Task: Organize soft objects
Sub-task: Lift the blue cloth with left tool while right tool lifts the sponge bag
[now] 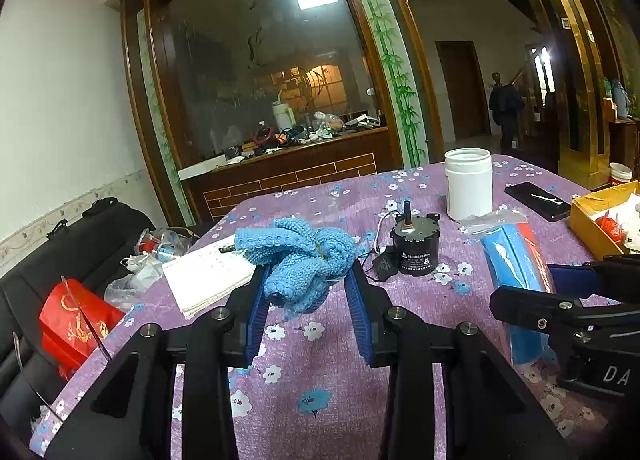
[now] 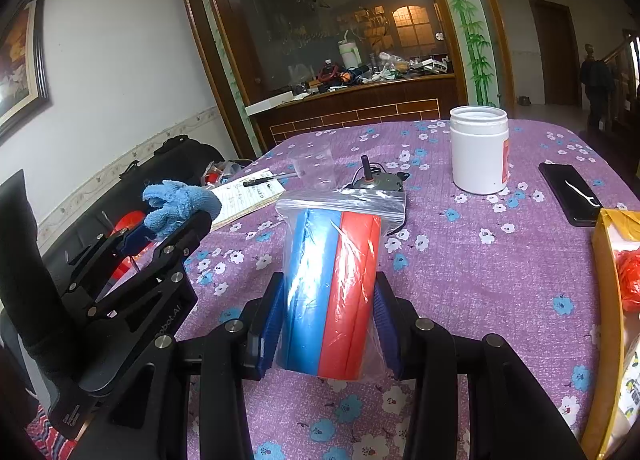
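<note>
Left wrist view: the left gripper (image 1: 308, 284) is clamped on a blue knitted cloth bundle (image 1: 298, 256) above the purple flowered tablecloth (image 1: 320, 380). The right gripper (image 2: 330, 320) is clamped on a clear zip bag holding blue and red foam rolls (image 2: 332, 284). I would keep both grips gentle and lift the bag mouth open before feeding the cloth in.

Each claw is built of matte black linkage arms, joined by round silver pivot pins and small screws. The left claw (image 1: 308, 280) carries two ribbed blue pads on its black fingers (image 1: 256, 308); the same ribbed blue pads are seen on the right claw (image 2: 330, 316). White lettering is printed on the black bodies: "DA" on one housing, and a partly readable word ending in "bot.AI" on the other. A dark sleeve (image 2: 24, 280) is worn over the left forearm.
</note>
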